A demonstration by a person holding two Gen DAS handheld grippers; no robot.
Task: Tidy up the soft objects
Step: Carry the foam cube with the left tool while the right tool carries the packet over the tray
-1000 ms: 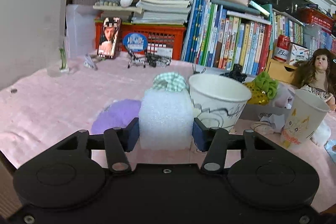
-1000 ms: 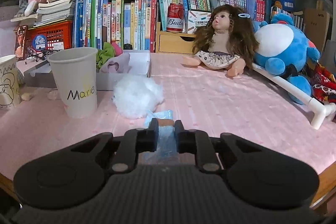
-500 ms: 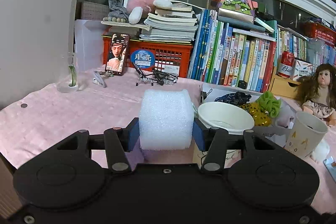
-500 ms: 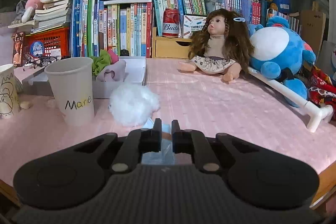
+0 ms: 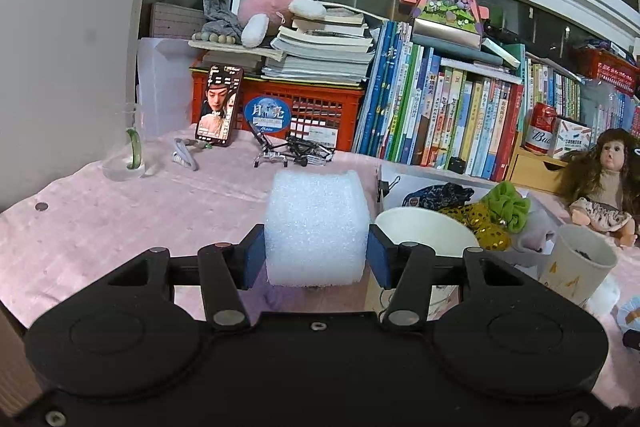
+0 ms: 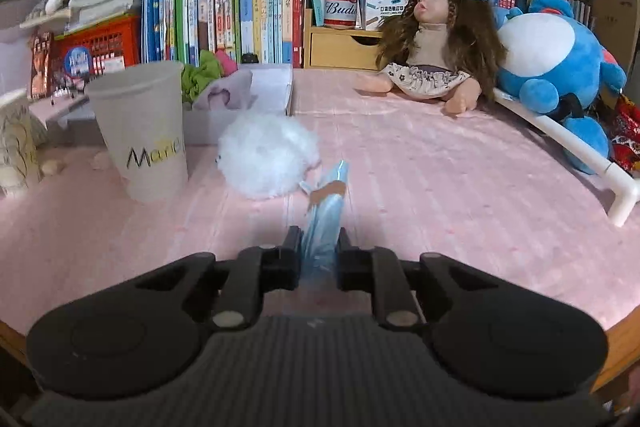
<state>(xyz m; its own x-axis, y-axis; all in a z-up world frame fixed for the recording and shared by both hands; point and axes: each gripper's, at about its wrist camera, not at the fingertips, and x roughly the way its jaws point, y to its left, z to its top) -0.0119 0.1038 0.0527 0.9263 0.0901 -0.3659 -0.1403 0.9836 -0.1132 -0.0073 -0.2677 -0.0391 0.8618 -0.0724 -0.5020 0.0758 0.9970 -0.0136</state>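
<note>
White foam block [image 5: 316,227], just one, pinched in the left claw [image 5: 316,259]; right claw [image 6: 319,259] pinches one blue pouch [image 6: 324,223]; two cups [image 5: 424,239] [image 5: 576,267] nearby.

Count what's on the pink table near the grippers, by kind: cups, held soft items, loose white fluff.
Paper cups: 2, wide cup and Marie cup
Held soft items: 2, foam block and blue pouch
Loose fluff ball: 1
Total: 5
</note>
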